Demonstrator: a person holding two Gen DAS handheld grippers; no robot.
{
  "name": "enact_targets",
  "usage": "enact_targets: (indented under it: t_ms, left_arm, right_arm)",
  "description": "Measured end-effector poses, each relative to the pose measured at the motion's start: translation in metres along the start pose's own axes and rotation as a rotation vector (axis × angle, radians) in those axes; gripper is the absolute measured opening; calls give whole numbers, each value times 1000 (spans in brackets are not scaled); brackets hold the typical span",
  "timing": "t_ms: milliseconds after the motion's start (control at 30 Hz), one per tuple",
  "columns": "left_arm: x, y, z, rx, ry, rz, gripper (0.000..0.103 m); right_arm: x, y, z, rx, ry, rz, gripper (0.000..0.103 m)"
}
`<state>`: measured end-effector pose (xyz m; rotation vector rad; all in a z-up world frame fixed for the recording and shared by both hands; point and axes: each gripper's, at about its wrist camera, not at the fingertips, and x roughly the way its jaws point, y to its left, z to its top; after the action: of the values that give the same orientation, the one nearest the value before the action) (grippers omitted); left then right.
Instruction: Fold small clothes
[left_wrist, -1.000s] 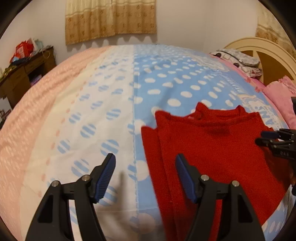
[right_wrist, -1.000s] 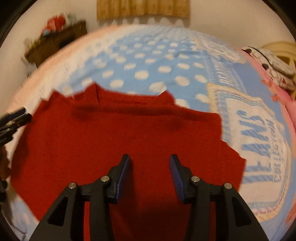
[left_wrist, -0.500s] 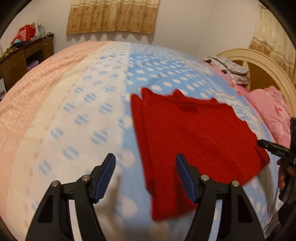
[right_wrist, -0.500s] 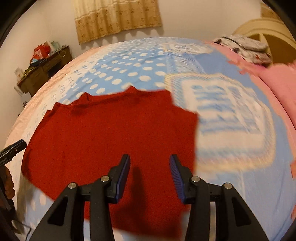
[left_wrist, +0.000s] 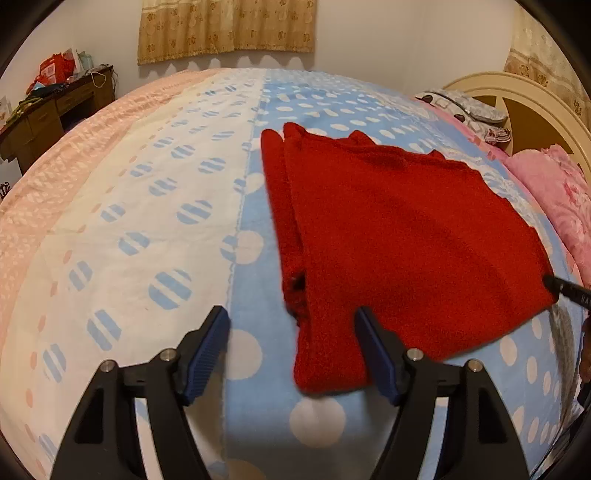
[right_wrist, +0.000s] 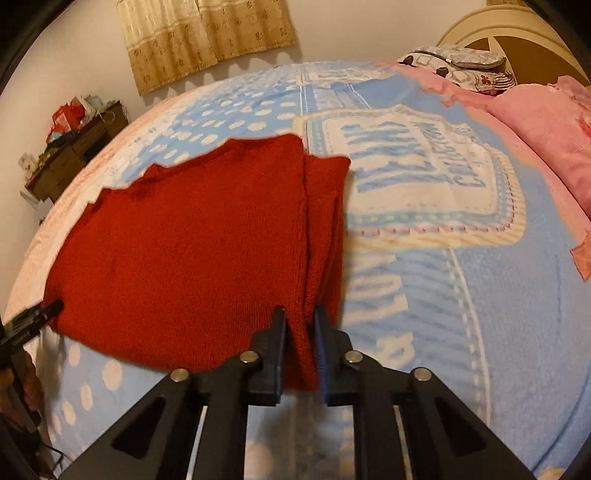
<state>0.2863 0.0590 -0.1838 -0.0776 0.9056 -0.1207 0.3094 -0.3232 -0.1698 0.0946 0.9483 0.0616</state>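
Observation:
A red knit sweater (left_wrist: 399, 236) lies flat on the bed, its left sleeve folded in along the side. My left gripper (left_wrist: 291, 350) is open, just short of the sweater's near left corner, which lies between its fingers. In the right wrist view the sweater (right_wrist: 192, 251) fills the left half. My right gripper (right_wrist: 300, 350) is shut on the sweater's near right corner, where the folded sleeve edge bunches between the pads. The right gripper's tip (left_wrist: 565, 290) shows at the sweater's right corner in the left wrist view.
The bed has a blue polka-dot and white bedspread (left_wrist: 155, 229) with a printed patch (right_wrist: 417, 173). Pink bedding (right_wrist: 546, 122) and a patterned pillow (right_wrist: 454, 62) lie by the cream headboard (left_wrist: 517, 99). A cluttered wooden desk (left_wrist: 48, 118) stands at the far left wall.
My right gripper moved to the sweater's right edge and closed on its near corner. My left gripper pulled back toward the near left corner and stayed open.

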Motion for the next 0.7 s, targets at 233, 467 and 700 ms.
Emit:
enact_targets:
  t_ms: [233,467,700]
  left_arm:
    - [1,4,-3,-20,-11,-10,78]
    - [0,5,-5,-26,-21,-26,81]
    - [-8,17,-4,-76,-32,-23,91]
  right_arm:
    - [-3,-6,-14,12,-11,1,10]
    - [-1,7,-24,-22,-31,-66,10]
    - [-13,13,-18,-38,-50,-99,42]
